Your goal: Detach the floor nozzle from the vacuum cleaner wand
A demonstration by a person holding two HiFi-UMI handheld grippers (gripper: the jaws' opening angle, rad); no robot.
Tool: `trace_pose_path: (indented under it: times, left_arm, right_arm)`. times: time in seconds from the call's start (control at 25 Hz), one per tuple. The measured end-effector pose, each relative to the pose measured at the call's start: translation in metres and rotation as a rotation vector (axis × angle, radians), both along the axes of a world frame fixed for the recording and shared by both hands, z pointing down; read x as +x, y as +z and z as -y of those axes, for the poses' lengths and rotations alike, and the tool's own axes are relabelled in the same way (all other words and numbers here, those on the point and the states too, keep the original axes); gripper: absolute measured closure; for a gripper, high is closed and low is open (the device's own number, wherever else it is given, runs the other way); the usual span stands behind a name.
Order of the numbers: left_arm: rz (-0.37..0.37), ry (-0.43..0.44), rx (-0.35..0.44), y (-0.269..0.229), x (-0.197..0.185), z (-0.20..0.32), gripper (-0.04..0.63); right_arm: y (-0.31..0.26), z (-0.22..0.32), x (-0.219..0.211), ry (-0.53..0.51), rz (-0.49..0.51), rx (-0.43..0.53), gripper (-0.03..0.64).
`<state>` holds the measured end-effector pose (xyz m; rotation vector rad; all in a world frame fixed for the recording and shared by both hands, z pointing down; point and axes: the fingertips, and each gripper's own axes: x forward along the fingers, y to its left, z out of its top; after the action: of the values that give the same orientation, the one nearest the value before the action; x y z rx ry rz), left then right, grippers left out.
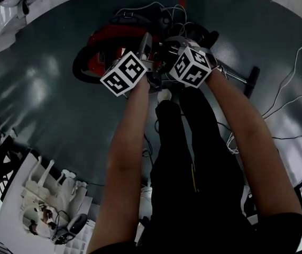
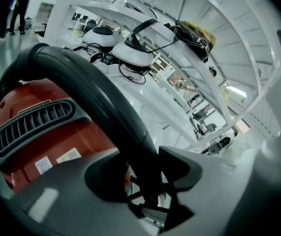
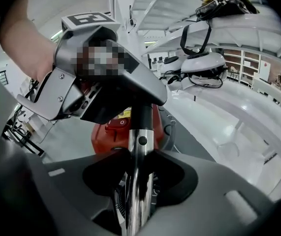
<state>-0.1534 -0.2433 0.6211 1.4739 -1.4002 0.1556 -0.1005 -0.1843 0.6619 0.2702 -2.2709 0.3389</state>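
While we lean over the red vacuum cleaner, our two grippers sit close together just in front of its body. Our left gripper has its jaws closed against the black curved hose handle, which fills the gap between the pads, with the red housing and its vent grille just to the left. Our right gripper clamps the chrome wand; both pads press on the tube just below its small locking button, and the left gripper shows directly above on the black piece that the tube runs into.

From our hands the wand runs away to the right along the floor to the floor nozzle, a dark bar lying on the floor, joined to the wand's far end and well apart from both grippers.

All of this sits on a dark round mat. Its curved edge passes close behind the vacuum cleaner and sweeps down the left side, where a white rack stands just off the mat. Left of the cleaner the mat lies bare. Past the nozzle, white cables trail across the mat, and thin dark ones lie beside our legs
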Motion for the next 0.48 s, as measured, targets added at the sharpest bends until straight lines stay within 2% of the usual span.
trace_pose_path:
  times: [0.2, 0.48]
  left_arm:
    - [-0.039, -0.036, 0.005, -0.0020, -0.0015, -0.0063, 0.416]
    - [-0.052, 0.023, -0.045, -0.0029, -0.0012, -0.0093, 0.416]
  right_arm:
    - [-0.0016, -0.0054, -0.0007, -0.013, -0.009, -0.002, 0.448]
    - [-0.0046, -0.0082, 0.0008, 0.041, -0.016, 0.033, 0.453]
